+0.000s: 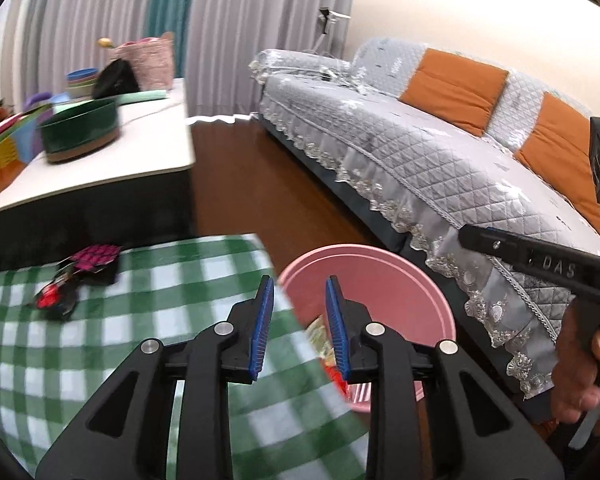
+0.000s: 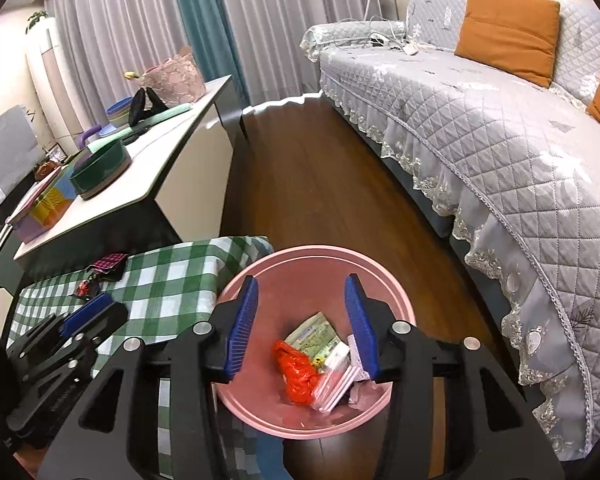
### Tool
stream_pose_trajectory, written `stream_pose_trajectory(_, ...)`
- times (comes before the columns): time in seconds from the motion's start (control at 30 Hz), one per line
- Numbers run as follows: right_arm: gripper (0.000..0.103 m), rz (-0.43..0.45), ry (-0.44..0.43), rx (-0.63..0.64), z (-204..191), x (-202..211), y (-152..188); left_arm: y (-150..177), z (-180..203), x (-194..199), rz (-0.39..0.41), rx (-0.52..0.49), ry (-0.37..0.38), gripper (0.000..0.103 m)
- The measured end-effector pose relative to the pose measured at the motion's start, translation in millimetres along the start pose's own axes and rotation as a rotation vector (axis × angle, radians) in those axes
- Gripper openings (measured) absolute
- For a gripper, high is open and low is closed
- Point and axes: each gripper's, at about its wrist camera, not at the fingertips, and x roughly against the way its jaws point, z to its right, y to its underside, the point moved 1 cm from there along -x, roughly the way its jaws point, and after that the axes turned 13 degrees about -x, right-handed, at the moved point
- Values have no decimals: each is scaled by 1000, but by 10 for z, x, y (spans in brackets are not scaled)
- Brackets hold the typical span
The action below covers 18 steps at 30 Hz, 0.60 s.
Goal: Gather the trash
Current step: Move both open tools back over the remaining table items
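Note:
A pink bin (image 2: 260, 412) stands on the floor beside a green checked cloth (image 2: 172, 280). It holds an orange plastic bag (image 2: 298, 376), a green packet (image 2: 314, 336) and white and clear wrappers (image 2: 336, 388). My right gripper (image 2: 302, 300) is open and empty, above the bin's mouth. My left gripper (image 1: 299, 294) is open and empty over the cloth's right edge, at the bin's rim (image 1: 380, 252). It also shows low at the left of the right wrist view (image 2: 90, 316). A red and black item (image 1: 56, 296) and a pink checked piece (image 1: 96, 258) lie on the cloth.
A white table (image 2: 156, 172) behind the cloth carries a dark green round tin (image 2: 100, 170), a colourful box (image 2: 44, 208), bowls and a pink basket (image 2: 176, 78). A grey quilted sofa (image 2: 500, 128) with orange cushions runs along the right. Brown wood floor (image 2: 308, 184) lies between them.

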Motion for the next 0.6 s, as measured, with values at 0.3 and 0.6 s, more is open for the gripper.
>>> stream_pose_trajectory(0.3, 46, 12, -61, 28, -366, 99, 141, 311, -626, 425, -4, 64, -111, 27)
stream_pose_trajectory(0.6, 18, 33, -135, 125, -787, 121, 367, 725, -1316, 517, -21, 227, -238, 27)
